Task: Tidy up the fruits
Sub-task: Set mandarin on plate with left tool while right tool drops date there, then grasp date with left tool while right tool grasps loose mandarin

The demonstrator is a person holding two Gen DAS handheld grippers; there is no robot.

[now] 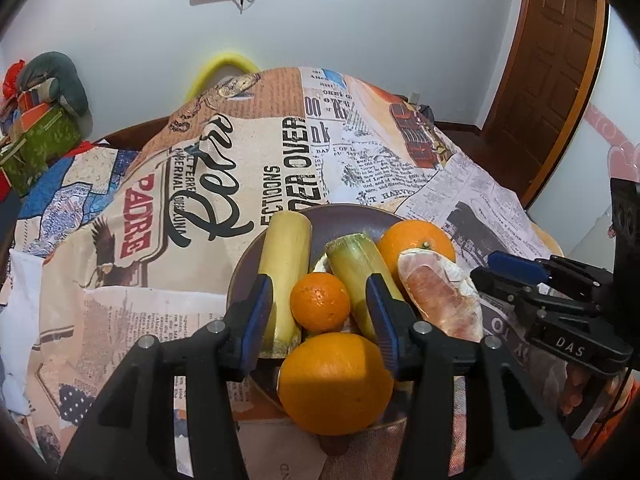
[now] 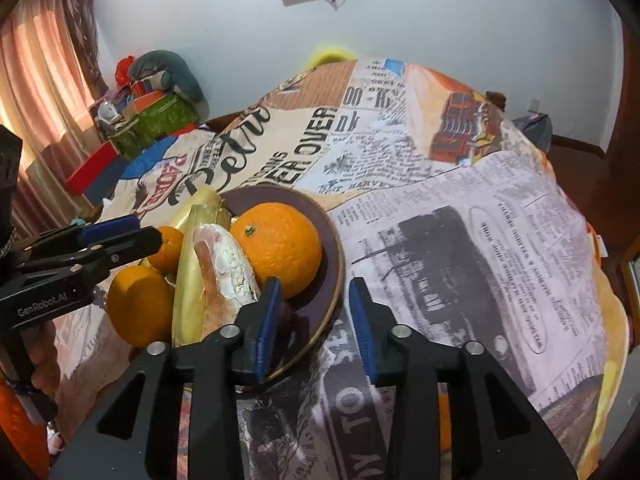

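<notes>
Left wrist view: your left gripper (image 1: 320, 312) hovers over plate (image 1: 244, 264) on newspaper-print cloth (image 1: 168, 208), jaws partly apart, gripping nothing (small orange (image 1: 320, 301) seen between them, pads clear). Two cane pieces (image 1: 285, 272) lie long axis pointing away from you, side by side. Large orange (image 1: 335, 380) sits at near rim.

Right wrist view: your right gripper (image 2: 314, 328) straddles plate's right rim, jaws narrowly apart, empty. Peeled pomelo segment (image 2: 224, 276) lies lengthwise beside cane.
</notes>
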